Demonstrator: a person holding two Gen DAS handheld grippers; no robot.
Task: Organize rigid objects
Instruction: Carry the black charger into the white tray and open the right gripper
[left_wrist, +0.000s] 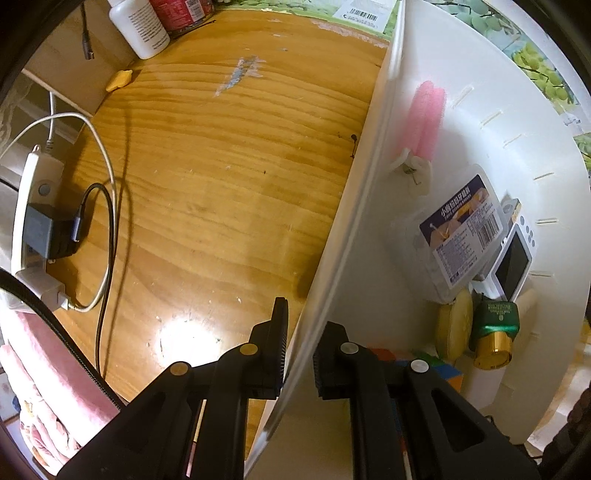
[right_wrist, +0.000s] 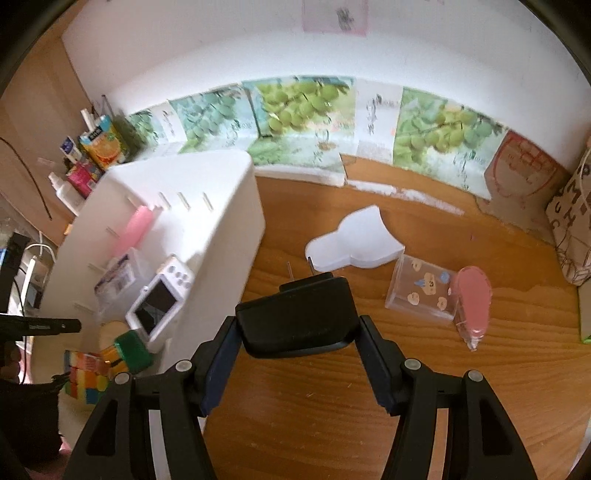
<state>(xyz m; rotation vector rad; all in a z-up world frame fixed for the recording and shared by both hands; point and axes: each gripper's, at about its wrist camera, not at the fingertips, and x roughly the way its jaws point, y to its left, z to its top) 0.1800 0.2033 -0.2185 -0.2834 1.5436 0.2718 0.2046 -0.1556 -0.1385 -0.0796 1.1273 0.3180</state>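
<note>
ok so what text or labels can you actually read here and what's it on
"小鹿..." heads the clear box label in the white bin; the rest is too small.
White bottle print: too small.
Barcode sheet: digits blurred.
Juice carton: blurred.
Patterned bag: letters unclear.

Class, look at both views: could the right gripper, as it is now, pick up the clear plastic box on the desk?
Probably not yet: the right gripper is shut on a black object. The path to the clear plastic box itself looks free.
</note>
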